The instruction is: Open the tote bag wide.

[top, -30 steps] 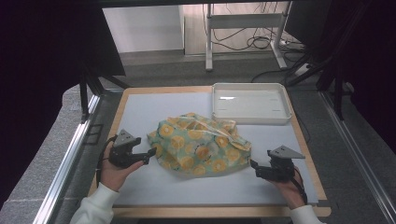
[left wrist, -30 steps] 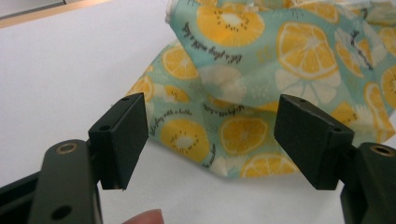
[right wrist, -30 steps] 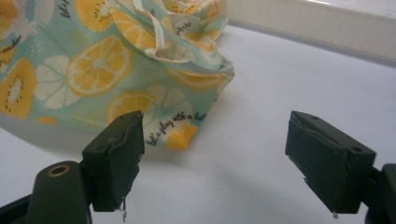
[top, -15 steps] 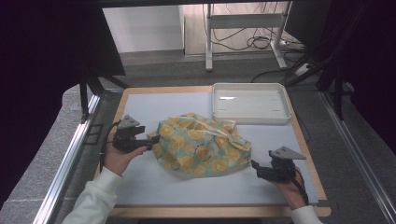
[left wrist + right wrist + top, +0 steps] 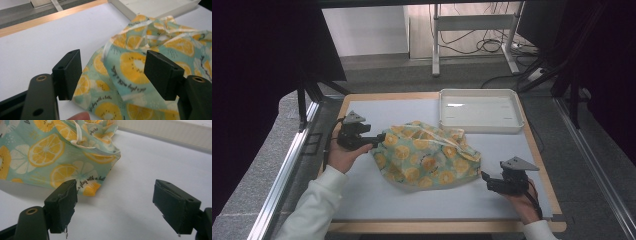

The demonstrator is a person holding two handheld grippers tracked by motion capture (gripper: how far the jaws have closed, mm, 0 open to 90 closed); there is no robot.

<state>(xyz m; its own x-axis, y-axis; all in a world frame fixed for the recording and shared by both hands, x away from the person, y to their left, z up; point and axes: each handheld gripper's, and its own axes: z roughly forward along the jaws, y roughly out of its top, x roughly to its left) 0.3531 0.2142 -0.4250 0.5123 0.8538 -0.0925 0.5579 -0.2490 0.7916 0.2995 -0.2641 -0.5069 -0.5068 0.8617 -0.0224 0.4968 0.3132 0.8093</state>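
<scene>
Thin printed cloth (image 5: 427, 160), pale green with orange and lemon slices, lay crumpled near the middle of the white tabletop (image 5: 377, 200), just in front of the empty white tray (image 5: 479, 111) and apart from it. Its long axis ran on a slant in the high view, from the upper left end by the left claw (image 5: 382, 138) down to the lower right corner near the right claw (image 5: 484, 176).

The left claw stood wide, its jaws having just been closing a little, with the cloth's left edge lying between them; the pads (image 5: 71, 72) did not yet press on the fabric. The right claw (image 5: 112, 205) also stood wide and held nothing, its jaws resting low over the tabletop just short of the cloth's corner (image 5: 91, 190).

The step in hand looked like taking hold of the cloth at both ends, probably to spread or fold it. To do it well, the left claw would need to close on a single hemmed edge rather than on a bunched fold, low enough to catch the fabric but without scraping the tabletop. The right claw should come forward onto the pointed corner before closing, so both grips sit at opposite ends of the long axis and the cloth can be drawn flat.
</scene>
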